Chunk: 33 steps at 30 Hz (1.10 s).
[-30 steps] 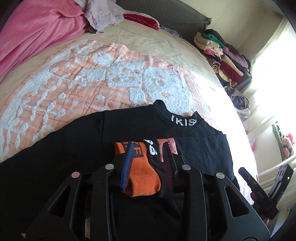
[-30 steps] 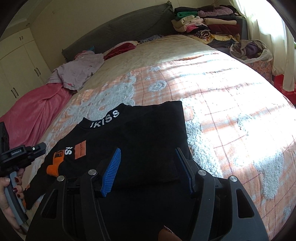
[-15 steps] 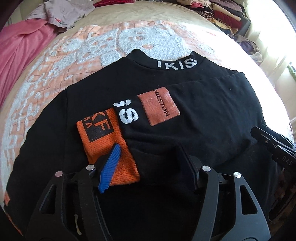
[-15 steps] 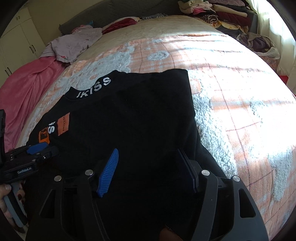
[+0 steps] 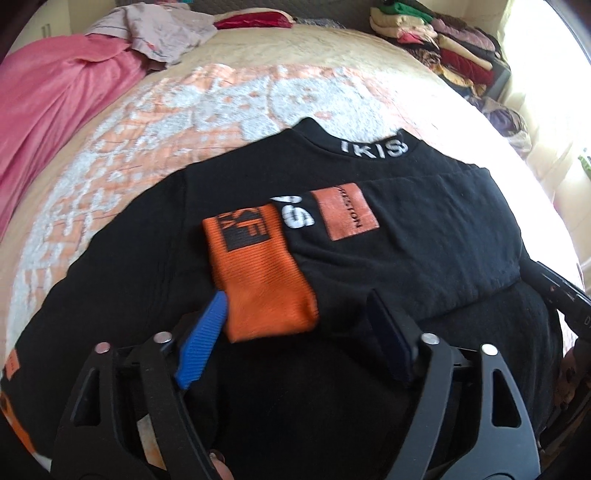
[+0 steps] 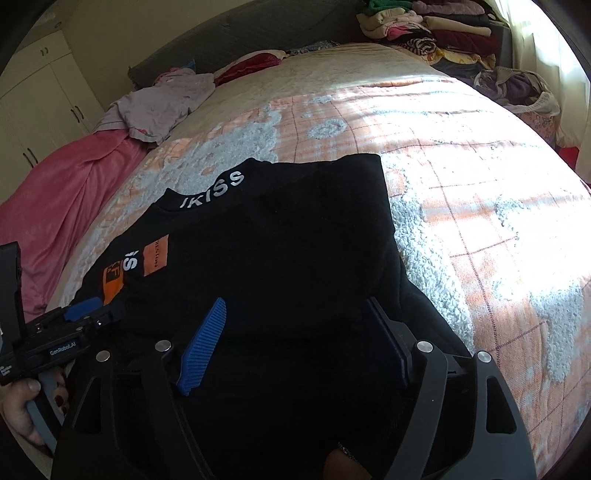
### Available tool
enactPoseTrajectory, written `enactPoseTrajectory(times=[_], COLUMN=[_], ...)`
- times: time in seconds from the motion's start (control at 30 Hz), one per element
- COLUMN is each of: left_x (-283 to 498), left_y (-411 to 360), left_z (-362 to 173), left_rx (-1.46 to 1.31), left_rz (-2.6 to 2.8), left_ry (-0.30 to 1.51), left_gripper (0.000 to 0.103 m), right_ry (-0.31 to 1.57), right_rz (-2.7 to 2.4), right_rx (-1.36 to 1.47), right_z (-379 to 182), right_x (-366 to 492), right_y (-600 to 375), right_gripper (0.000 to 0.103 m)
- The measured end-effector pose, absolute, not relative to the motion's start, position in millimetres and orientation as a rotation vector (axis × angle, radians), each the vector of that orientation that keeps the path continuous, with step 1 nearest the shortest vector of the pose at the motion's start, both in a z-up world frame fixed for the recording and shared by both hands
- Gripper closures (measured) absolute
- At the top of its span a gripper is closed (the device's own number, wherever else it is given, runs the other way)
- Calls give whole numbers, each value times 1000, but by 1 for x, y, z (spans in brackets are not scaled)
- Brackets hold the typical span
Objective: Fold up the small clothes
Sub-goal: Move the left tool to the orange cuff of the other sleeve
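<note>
A black sweatshirt (image 5: 424, 236) with a white-lettered collar lies flat on the bed; it also shows in the right wrist view (image 6: 277, 251). Its right sleeve is folded across the chest, ending in an orange cuff (image 5: 258, 273). My left gripper (image 5: 295, 306) is open and empty, its fingers either side of the cuff's near end. My right gripper (image 6: 295, 314) is open and empty above the sweatshirt's lower right part. The left gripper also shows at the left edge of the right wrist view (image 6: 79, 310).
The sweatshirt rests on an orange and white patterned bedspread (image 6: 461, 184). A pink blanket (image 5: 55, 99) and crumpled lilac clothes (image 6: 162, 99) lie at the far left. Stacked folded clothes (image 6: 432, 29) sit at the far right, beside a bag of clothes (image 6: 517, 88).
My left gripper has let go of the orange cuff, opened and drawn back; the sleeve now lies flat across the chest. My right gripper stayed open and barely moved.
</note>
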State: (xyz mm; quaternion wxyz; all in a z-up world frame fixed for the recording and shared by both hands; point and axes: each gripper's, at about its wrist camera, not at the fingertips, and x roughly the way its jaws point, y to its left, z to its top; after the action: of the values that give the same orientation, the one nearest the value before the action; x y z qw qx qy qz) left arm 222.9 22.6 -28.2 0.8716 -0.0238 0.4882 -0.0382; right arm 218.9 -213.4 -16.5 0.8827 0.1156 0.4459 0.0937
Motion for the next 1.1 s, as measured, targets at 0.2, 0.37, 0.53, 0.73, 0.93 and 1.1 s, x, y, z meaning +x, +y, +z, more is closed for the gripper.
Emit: enactPoseTrajectory(times=[0.2, 0.37, 0.53, 0.73, 0.93, 1.1], left_x=[202, 190, 179, 164, 148, 133], left_y=[43, 56, 66, 87, 112, 134], left_z=[-16, -12, -14, -8, -3, 3], left_rx=[-118, -172, -172, -228, -306, -395], left_rz=[-33, -18, 38, 111, 190, 236], left_ry=[943, 910, 897, 847, 804, 756], left_gripper=[14, 10, 10, 10, 10, 10], right_ry=[891, 873, 853, 829, 807, 794], right_rz=[227, 248, 265, 311, 366, 409], right_rx=[256, 267, 250, 206, 151, 124], right_z=[-5, 2, 10, 21, 30, 36], right_x=[205, 197, 191, 182, 171, 162], right_y=[-207, -201, -191, -172, -145, -121], right_gripper=[11, 6, 5, 5, 5, 5])
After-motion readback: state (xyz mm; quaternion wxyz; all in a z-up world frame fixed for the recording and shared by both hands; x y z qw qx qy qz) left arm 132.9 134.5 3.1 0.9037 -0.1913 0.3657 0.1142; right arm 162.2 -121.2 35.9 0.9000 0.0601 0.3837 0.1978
